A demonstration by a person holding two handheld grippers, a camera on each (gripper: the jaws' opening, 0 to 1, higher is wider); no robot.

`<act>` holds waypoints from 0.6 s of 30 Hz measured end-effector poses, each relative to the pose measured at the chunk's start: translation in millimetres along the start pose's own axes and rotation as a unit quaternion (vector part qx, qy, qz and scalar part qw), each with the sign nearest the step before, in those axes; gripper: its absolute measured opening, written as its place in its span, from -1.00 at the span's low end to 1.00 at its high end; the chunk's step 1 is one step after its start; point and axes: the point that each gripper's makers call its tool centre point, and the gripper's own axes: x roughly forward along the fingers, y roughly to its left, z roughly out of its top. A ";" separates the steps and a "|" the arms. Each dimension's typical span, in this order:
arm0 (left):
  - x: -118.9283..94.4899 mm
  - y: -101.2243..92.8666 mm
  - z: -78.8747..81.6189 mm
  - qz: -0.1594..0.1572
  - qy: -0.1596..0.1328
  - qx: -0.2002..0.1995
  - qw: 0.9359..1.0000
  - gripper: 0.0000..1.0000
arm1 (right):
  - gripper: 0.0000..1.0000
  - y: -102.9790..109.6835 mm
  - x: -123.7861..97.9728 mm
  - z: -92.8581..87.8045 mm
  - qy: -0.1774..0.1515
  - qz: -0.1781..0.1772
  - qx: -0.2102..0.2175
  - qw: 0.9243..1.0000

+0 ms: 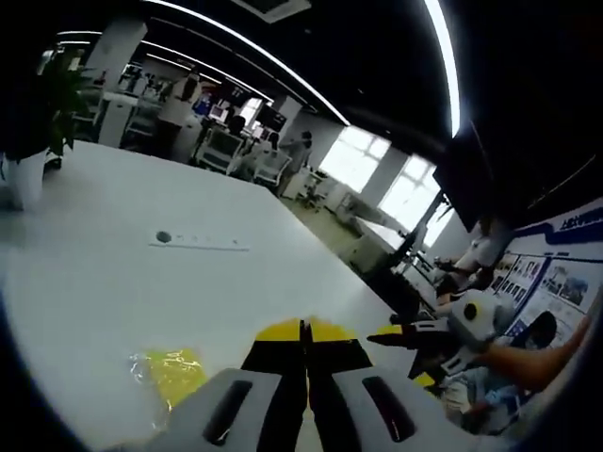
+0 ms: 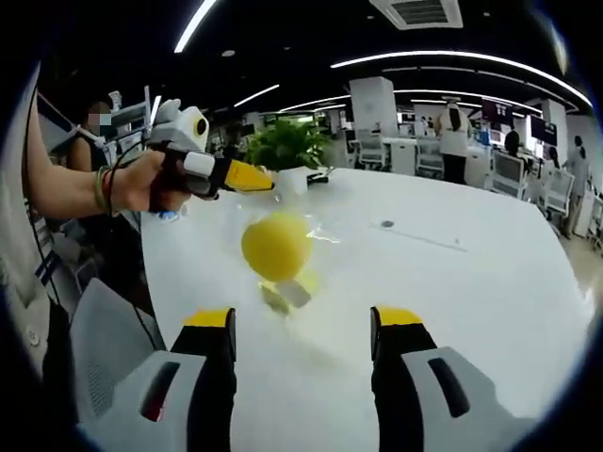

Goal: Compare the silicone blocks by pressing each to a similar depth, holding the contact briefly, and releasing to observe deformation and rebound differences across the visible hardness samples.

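A round yellow silicone sample (image 2: 276, 247) lies in a clear plastic bag on the white table (image 2: 490, 292), just ahead of my right gripper (image 2: 303, 318), whose jaws stand wide open with nothing between them. A hand holds my left gripper (image 2: 252, 177) above and to the left of the sample, its yellow tips together. In the left gripper view my own gripper (image 1: 304, 330) is shut and holds nothing, and the bagged yellow sample (image 1: 171, 373) lies low on the left beside it. The right gripper (image 1: 407, 353) enters from the right, held by a bare arm.
A potted plant (image 2: 287, 146) stands at the far end of the table, beyond the sample. A flat socket strip (image 1: 200, 243) is set into the tabletop. Desks, chairs and people fill the office behind. The table's edge (image 2: 155, 273) runs close on the left.
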 end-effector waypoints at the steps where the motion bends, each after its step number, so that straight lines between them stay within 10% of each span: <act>1: -0.2 0.0 0.5 0.002 -0.001 0.005 1.000 -1.00 | 0.07 -1.2 0.6 2.1 0.000 0.001 -0.003 1.000; 18: 1.5 -9.2 2.9 -0.014 0.025 0.061 0.998 -1.00 | 0.12 -5.2 31.2 32.8 0.030 0.063 -0.086 0.994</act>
